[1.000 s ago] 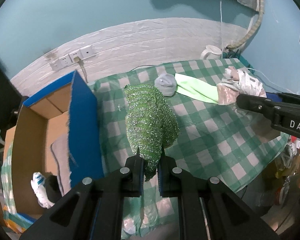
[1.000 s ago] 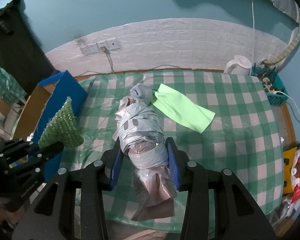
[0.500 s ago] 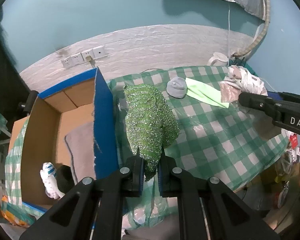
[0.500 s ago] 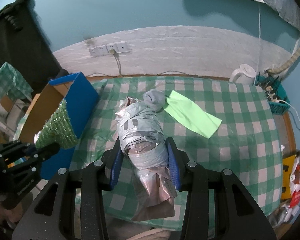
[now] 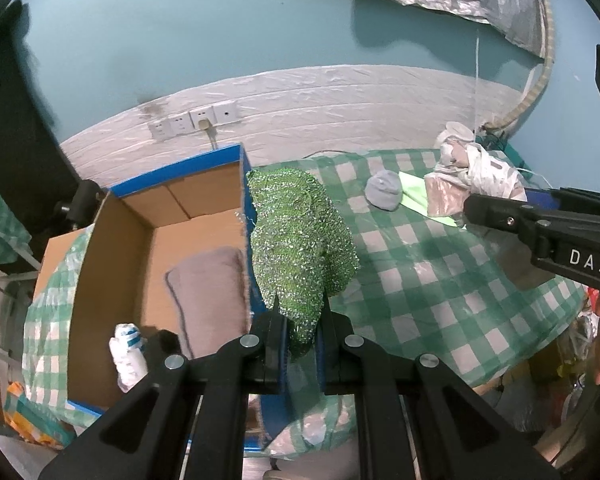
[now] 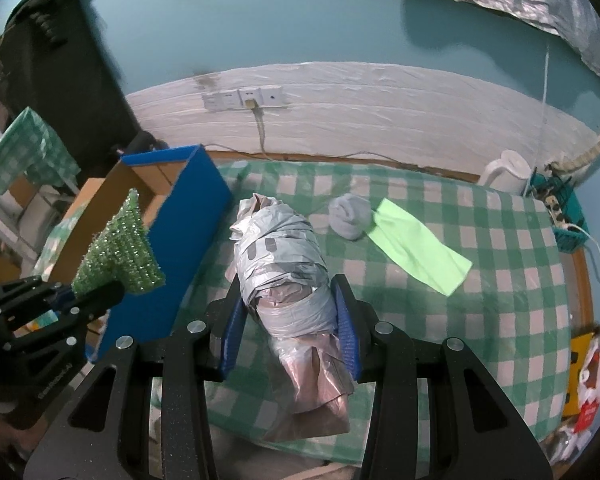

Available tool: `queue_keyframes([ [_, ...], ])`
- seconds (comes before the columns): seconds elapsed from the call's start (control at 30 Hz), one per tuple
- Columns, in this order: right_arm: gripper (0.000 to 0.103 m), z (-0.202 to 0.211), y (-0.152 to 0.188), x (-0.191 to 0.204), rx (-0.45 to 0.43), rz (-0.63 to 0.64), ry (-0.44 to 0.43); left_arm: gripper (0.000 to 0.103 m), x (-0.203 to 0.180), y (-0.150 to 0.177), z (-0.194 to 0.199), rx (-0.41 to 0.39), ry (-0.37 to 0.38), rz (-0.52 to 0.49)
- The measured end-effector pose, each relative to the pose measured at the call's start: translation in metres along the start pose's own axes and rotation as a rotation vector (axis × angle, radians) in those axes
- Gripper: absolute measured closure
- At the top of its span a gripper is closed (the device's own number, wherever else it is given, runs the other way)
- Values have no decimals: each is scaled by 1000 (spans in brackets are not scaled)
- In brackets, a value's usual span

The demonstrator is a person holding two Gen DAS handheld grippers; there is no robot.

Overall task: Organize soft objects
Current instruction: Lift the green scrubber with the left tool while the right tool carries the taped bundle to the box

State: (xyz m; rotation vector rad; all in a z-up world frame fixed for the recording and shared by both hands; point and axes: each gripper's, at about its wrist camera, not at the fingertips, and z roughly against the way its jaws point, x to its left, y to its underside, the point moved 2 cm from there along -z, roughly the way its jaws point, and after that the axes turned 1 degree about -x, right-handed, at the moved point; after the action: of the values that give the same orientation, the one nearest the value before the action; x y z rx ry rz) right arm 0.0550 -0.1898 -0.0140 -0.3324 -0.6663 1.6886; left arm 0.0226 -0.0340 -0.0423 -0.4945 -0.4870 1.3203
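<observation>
Two hand-held grippers carrying soft items toward a blue-sided cardboard box point(image 5: 172, 248) standing beside the green-checked tablecloth point(image 5: 440, 280). The left gripper point(image 5: 300, 338) is pinching, with jaws nearly closed, the lower tip of a sparkly green knitted scrubber point(image 5: 300, 252), which is hanging in the air just beside the box's blue wall; being light and floppy, it is probably sagging from any corner taken. The right gripper point(image 6: 290, 330) is clamping, jaws partly apart, the middle of a bundle wrapped in crinkled grey and pink plastic film point(image 6: 284, 276), held above the cloth. Its film looks slippery and compressible, so a mid-body hold seems safest. A rolled grey sock point(image 6: 350, 216) and a lime-green cloth strip point(image 6: 416, 244) are lying on the cloth.
</observation>
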Motion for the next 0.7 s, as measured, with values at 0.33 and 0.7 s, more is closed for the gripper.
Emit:
queue_keyframes([
  [0.33, 62, -10, -13, 43, 1, 50, -37, 92, 34, 4, 12, -23, -26, 48],
  [0.7, 62, -27, -24, 89, 16, 110, -76, 92, 78, 11, 14, -21, -61, 127],
])
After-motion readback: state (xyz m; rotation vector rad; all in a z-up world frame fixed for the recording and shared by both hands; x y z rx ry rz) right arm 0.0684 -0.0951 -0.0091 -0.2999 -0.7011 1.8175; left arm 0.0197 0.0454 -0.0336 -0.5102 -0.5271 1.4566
